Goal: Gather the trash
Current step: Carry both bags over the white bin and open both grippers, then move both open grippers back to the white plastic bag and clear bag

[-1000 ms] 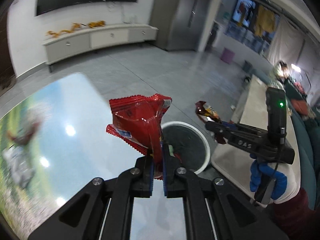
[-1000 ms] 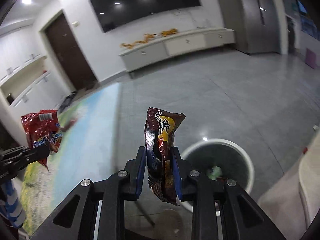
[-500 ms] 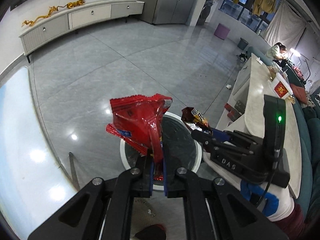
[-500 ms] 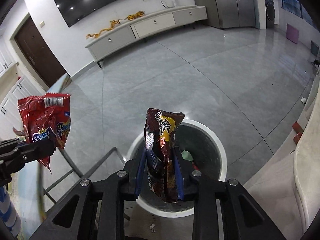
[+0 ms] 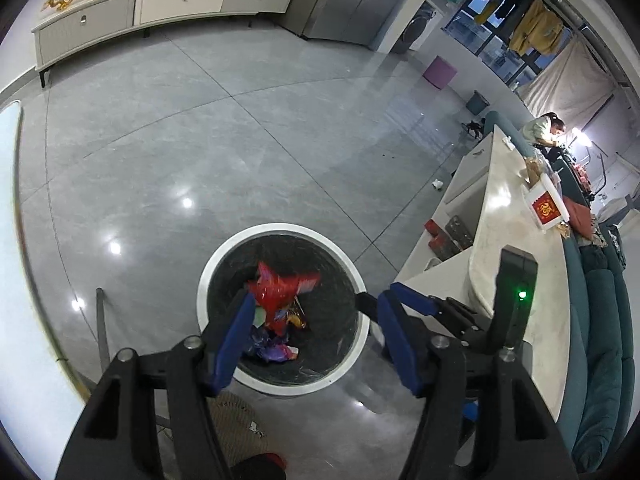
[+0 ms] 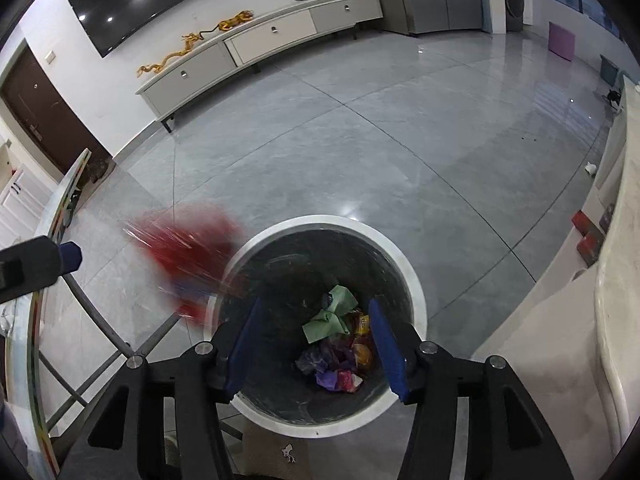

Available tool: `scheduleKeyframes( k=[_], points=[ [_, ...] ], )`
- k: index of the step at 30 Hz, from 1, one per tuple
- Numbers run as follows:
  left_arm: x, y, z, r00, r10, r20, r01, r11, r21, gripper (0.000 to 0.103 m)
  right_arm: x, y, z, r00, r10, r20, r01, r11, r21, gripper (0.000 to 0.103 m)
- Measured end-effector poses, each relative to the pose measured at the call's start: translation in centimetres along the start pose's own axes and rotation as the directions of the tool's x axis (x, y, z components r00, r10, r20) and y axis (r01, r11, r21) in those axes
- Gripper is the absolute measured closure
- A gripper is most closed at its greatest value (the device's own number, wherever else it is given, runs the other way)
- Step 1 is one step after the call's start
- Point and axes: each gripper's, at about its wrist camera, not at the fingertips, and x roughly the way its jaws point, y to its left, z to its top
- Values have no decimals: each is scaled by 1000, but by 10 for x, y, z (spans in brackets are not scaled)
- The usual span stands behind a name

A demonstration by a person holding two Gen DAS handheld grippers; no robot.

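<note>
A round bin (image 5: 224,256) with a white rim and black liner stands on the floor right below both grippers. My left gripper (image 5: 316,340) hangs over it, its jaws opening with no pad touching anything. The red snack wrapper (image 5: 280,292) falls free into the bin; in the right wrist view the red wrapper (image 6: 188,256) is a blur beside the rim (image 6: 320,224). My right gripper (image 6: 316,344) is also opening and empty. The brown and yellow packet (image 6: 362,336) lies in the bin with green paper (image 6: 332,312) and other trash. Each view shows the other gripper: right (image 5: 380,300), left (image 6: 70,256).
A glass table edge (image 6: 36,320) on metal legs runs along the left. A white counter (image 5: 512,240) and a teal sofa (image 5: 600,320) stand to the right, with a person (image 5: 544,128) seated far back. A low cabinet (image 6: 260,44) lines the far wall. Grey tiled floor surrounds the bin.
Both grippers came over the bin and tipped downward. Both opened: the red wrapper left the left one, the brown packet left the right one and now lies in the bin.
</note>
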Motion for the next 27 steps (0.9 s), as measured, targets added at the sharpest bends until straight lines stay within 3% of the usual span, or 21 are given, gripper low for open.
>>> scheduleKeyframes(
  k=[6,11,14,17,27],
  points=[
    [-21,-4,-8,997,62,39,-62,998,11,41,-22,3,-3,999,14,40,-15,1000,15,51],
    [-58,-5,-20,984,132,116,-136,990,27,41,-51,14,-1,995,34,95,-35,999,9,51],
    [-86,-2,-28,967,170,188,-176,984,16,41,-72,24,0,990,48,134,-48,999,-2,51],
    [-118,3,-39,935,219,278,-226,974,-7,41,-92,34,0,984,60,170,-58,998,-19,50],
    [-187,50,-76,872,342,352,-330,939,-95,41,-150,84,6,954,123,273,-96,989,-108,46]
  ],
)
